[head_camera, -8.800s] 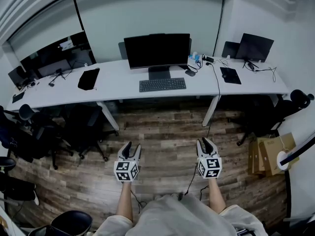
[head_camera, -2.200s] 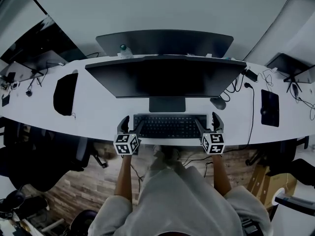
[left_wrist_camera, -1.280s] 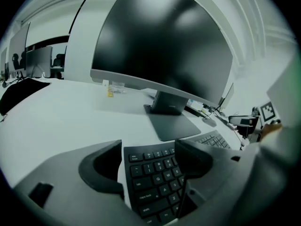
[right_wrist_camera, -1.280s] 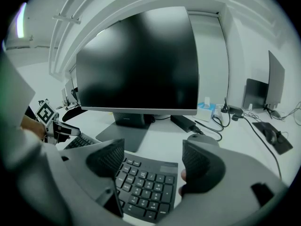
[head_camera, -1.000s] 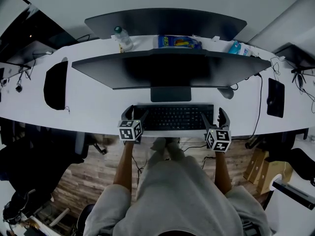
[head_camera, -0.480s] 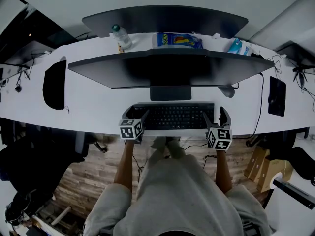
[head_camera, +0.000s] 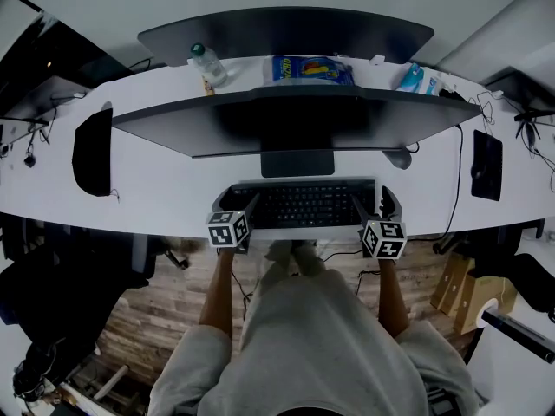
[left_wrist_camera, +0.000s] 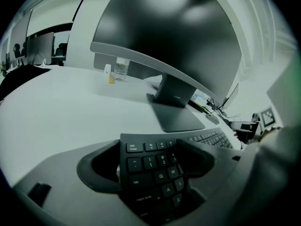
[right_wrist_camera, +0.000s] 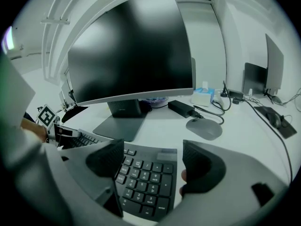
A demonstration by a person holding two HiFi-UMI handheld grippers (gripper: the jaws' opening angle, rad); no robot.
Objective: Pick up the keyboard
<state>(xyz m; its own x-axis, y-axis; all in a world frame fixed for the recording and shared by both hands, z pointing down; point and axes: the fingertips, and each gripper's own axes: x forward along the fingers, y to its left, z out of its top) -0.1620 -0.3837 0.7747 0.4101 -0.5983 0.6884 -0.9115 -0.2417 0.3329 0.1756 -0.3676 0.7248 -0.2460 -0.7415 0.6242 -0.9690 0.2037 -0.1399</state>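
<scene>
Head view, nearest first: the left forearm (head_camera: 217, 295) and right forearm (head_camera: 387, 295) reach straight ahead, side by side, both tools tipped down toward the desk (head_camera: 165, 193). Against a second ago, the right gripper (head_camera: 372, 203) has sunk a touch at its end of the keyboard (head_camera: 299, 204). The left gripper (head_camera: 239, 201) has barely shifted, and neither claw has changed its spread. Over to the left gripper view: jaws wide, the keyboard's left end between them. The outer jaw sits off the edge with a sliver of desk showing, the inner one hangs over the keys, nothing pinched. Right gripper view: wide again, straddling the number-pad end, outer jaw clear of the edge, inner jaw above the keys. The keyboard lies flat near the desk's front edge, not lifted. Just beyond it stands the stand (head_camera: 297, 163) under the broad dark monitor (head_camera: 295, 120). A mouse (head_camera: 397, 159) rests right of that stand, and a bottle (head_camera: 206, 63) stands farther back on the left.
</scene>
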